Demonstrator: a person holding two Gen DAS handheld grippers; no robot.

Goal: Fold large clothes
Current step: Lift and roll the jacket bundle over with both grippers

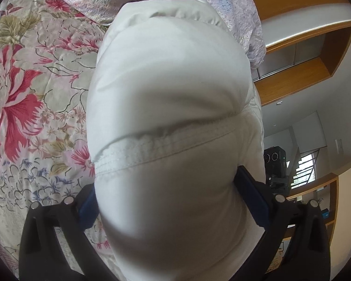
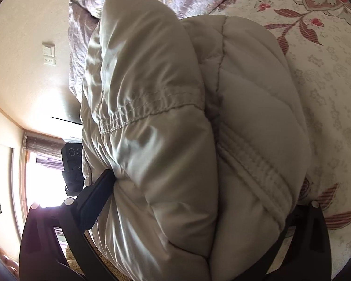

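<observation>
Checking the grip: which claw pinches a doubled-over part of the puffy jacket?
The right claw: two padded layers of the puffy jacket bulge between its fingers. The left claw holds one smooth bulge.

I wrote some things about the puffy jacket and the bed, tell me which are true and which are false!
1. Both grippers are squeezing the puffy jacket. True: the left gripper and the right gripper each clamp a thick fold.
2. The jacket is bright blue. False: it is pale, whitish beige.
3. The bedspread has flowers on it. True.
4. The right gripper holds nothing. False: its fingers are full of jacket.
5. A wooden shelf shows in the left view. True.
</observation>
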